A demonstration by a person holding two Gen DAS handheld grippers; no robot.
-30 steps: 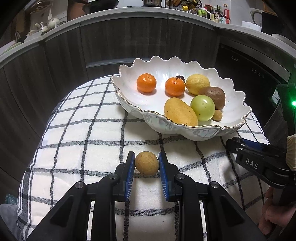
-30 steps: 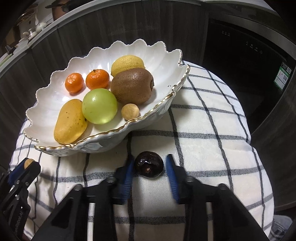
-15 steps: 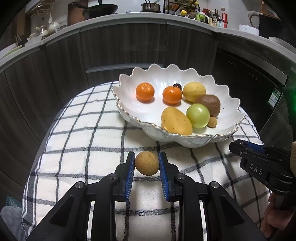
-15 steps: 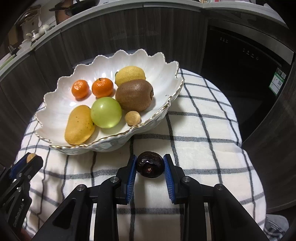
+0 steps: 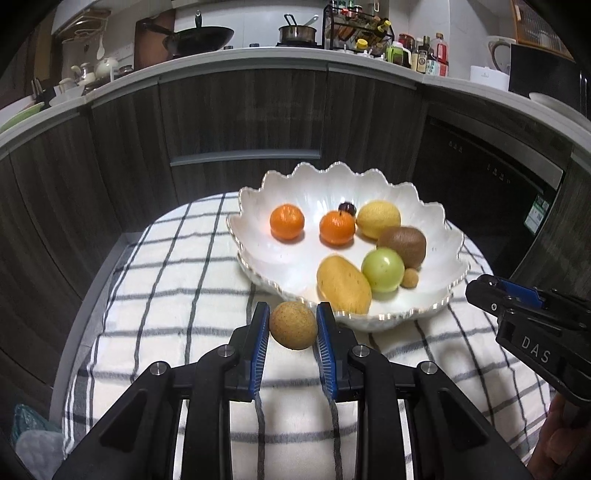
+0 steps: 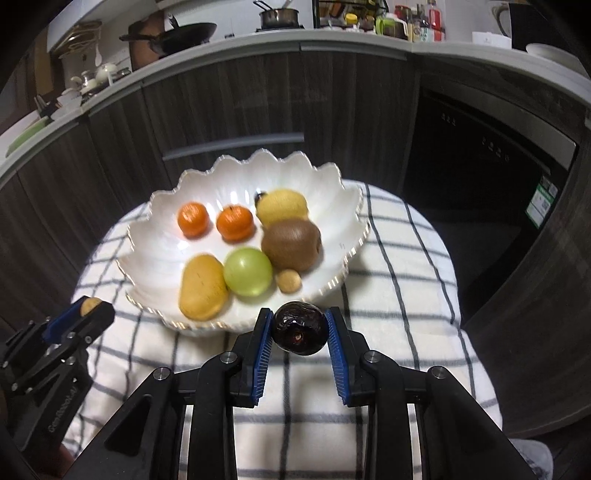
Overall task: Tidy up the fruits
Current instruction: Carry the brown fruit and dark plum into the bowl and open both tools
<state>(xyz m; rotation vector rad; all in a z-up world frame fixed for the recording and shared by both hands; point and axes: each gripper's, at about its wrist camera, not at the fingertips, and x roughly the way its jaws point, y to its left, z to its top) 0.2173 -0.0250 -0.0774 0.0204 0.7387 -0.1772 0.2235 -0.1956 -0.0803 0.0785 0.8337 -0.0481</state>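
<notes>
Closest in, the left gripper (image 5: 293, 325) has its blue pads pressed to either side of a small tan round fruit (image 5: 293, 325), speckled and rough-skinned, held above the checked cloth (image 5: 177, 325). Beside it the right gripper (image 6: 299, 328) is clamped the same way on a dark glossy fruit (image 6: 299, 328), nearly black, with a small stem mark facing the lens. Both are carried just short of the bowl's near rim — neither fruit is in the bowl.

From the left wrist view the right gripper shows at the far right edge, black with blue pads; from the right wrist view the left one sits low on the left, a sliver of the tan fruit peeping between its pads.

Just beyond, the white scalloped bowl (image 5: 436, 221) sits on the cloth. At its front lies a yellow mango (image 5: 343, 284), touching a green apple (image 5: 382, 270), with a tiny tan fruit (image 5: 409, 277) tucked beside the apple. Behind those, a brown kiwi (image 5: 402, 242), then a lemon (image 5: 378, 219). Two tangerines sit apart to the left: one (image 5: 287, 222) alone, the other (image 5: 337, 228) close to the lemon. A small dark fruit (image 5: 347, 208) sits behind them.

Further back — dark wood cabinet fronts (image 5: 240, 110), and on the counter above, a wok (image 5: 201, 37), a saucepan (image 5: 297, 33) and a rack of bottles (image 5: 354, 31).
</notes>
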